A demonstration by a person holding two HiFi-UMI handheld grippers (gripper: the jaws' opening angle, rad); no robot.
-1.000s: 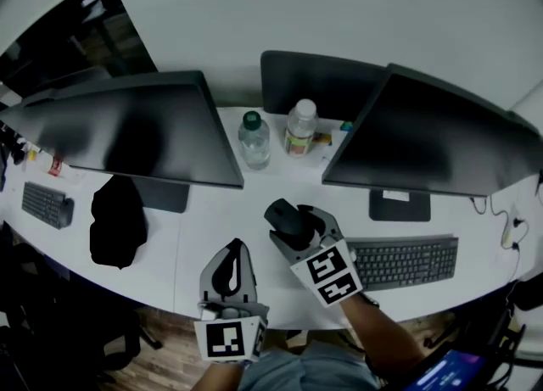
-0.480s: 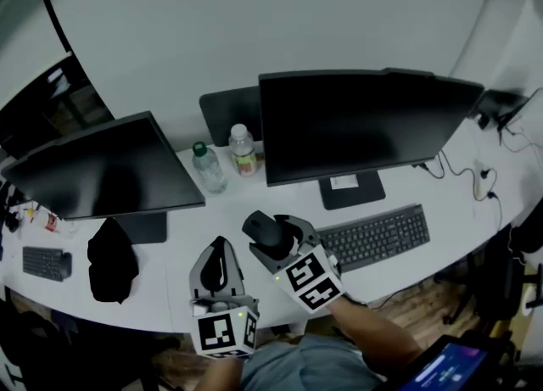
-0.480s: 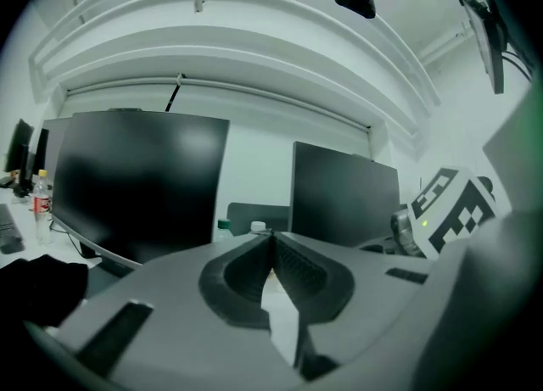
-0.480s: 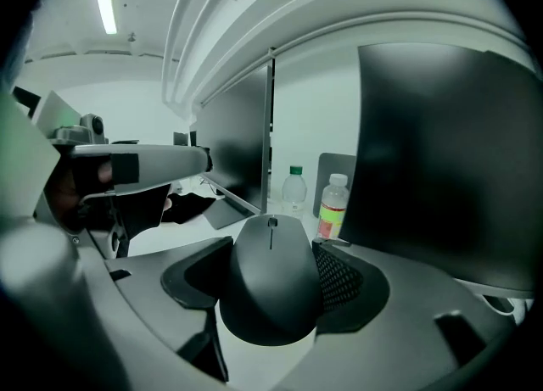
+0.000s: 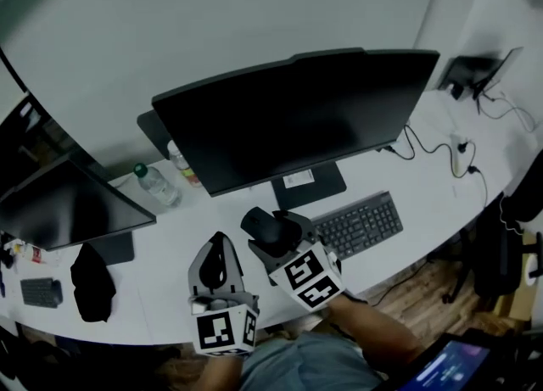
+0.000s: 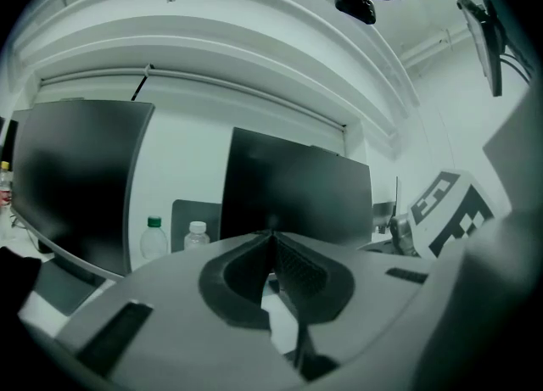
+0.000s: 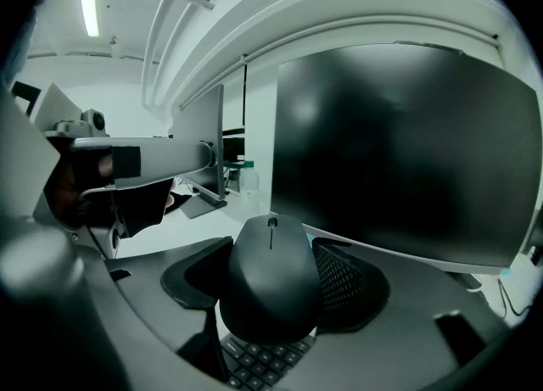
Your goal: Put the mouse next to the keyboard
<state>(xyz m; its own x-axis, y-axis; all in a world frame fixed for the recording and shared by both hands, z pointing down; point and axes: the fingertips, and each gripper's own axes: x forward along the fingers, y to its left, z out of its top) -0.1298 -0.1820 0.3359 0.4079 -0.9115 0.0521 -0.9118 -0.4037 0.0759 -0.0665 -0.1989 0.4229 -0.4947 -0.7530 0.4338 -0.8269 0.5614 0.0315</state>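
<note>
A black computer mouse (image 5: 264, 228) (image 7: 270, 277) is clamped between the jaws of my right gripper (image 5: 273, 237) (image 7: 273, 283), held above the white desk just left of the dark keyboard (image 5: 356, 223). Keyboard keys (image 7: 254, 368) show directly beneath the mouse in the right gripper view. My left gripper (image 5: 219, 269) (image 6: 271, 266) hovers to the left of the right one, its jaws pressed together with nothing between them.
A large dark monitor (image 5: 297, 118) stands behind the keyboard on its stand (image 5: 307, 186). A second monitor (image 5: 64, 207), two water bottles (image 5: 156, 186), a black cloth (image 5: 89, 283) and another small keyboard (image 5: 38, 292) lie to the left. Cables (image 5: 441, 156) run at the right.
The head view has swung to the right, so the keyboard and its monitor now sit mid-frame. Both grippers hold much the same pose, the mouse still in the right one.
</note>
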